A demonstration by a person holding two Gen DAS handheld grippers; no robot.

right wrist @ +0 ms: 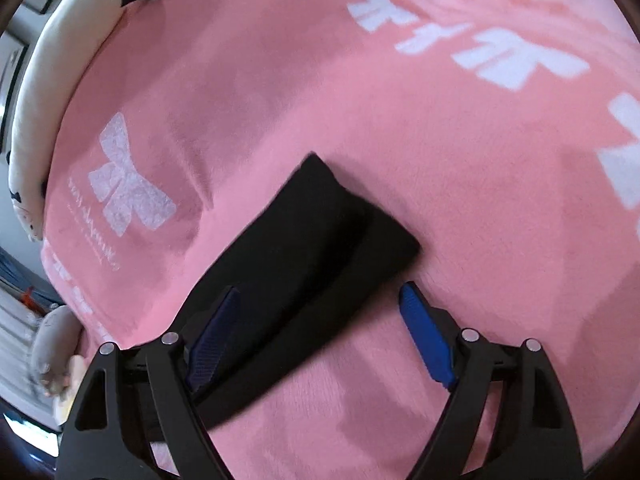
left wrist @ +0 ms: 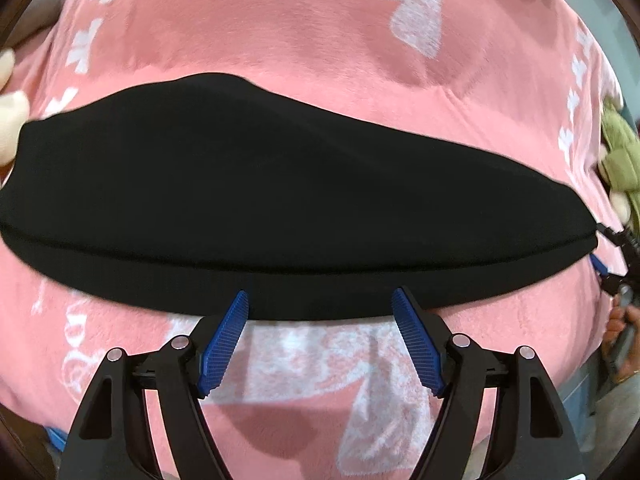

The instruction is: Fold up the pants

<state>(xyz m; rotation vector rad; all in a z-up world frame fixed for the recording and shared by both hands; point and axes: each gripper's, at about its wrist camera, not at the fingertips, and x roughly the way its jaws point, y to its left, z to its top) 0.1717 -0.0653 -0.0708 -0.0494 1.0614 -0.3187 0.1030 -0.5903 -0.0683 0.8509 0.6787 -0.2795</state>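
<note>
The black pants (left wrist: pixel 280 184) lie folded into a long flat band across a pink blanket (left wrist: pixel 280 40) with white prints. My left gripper (left wrist: pixel 320 294) is open, its blue fingertips at the near edge of the band with nothing pinched between them. In the right wrist view the pants (right wrist: pixel 320 232) run diagonally, their folded end toward the upper right. My right gripper (right wrist: pixel 320 292) is open over that end: the left pad hangs above the black cloth, the right pad above the blanket (right wrist: pixel 440 140). The right gripper (left wrist: pixel 612 256) also shows at the pants' right end in the left wrist view.
Plush toys ring the blanket: a long white one with black tips (right wrist: pixel 52 80), a grey one (right wrist: pixel 52 344), a green one (left wrist: pixel 622 152) and a cream one (left wrist: pixel 12 120). A person's hand (left wrist: pixel 624 328) holds the right gripper's handle.
</note>
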